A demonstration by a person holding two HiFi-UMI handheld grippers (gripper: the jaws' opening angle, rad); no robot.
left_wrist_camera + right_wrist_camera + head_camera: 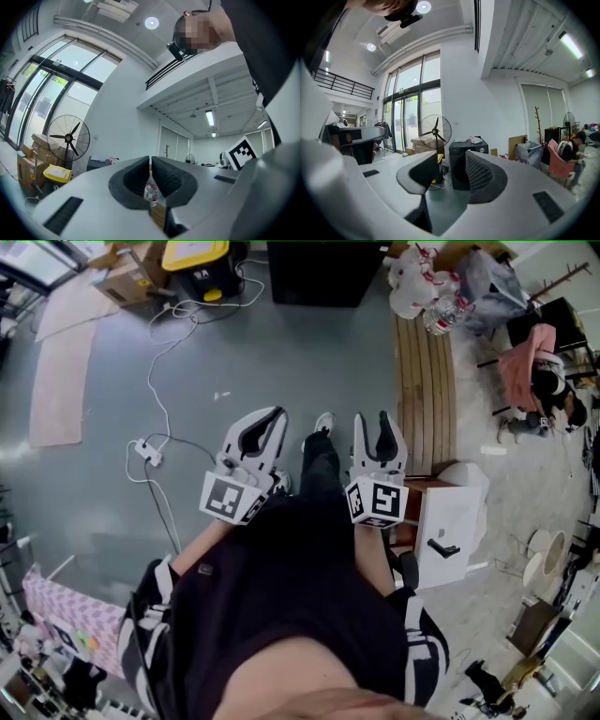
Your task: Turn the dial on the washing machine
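The washing machine [314,268] is a black box against the far wall, a few steps across the grey floor from me. In the right gripper view the washing machine [458,161] shows small and distant between the jaws; its dial is too small to make out. My left gripper [277,413] is held out at waist height, its jaws shut tip to tip on nothing [150,161]. Beside it my right gripper [372,418] points the same way, open with nothing between its fingers [452,159]. Neither gripper touches anything.
A white cable with a power strip [145,451] trails over the floor at the left. A yellow-lidded bin [197,259] and a standing fan [436,133] flank the machine. A wooden bench [424,390] and a white cabinet [450,521] stand at my right; a person [548,390] sits beyond.
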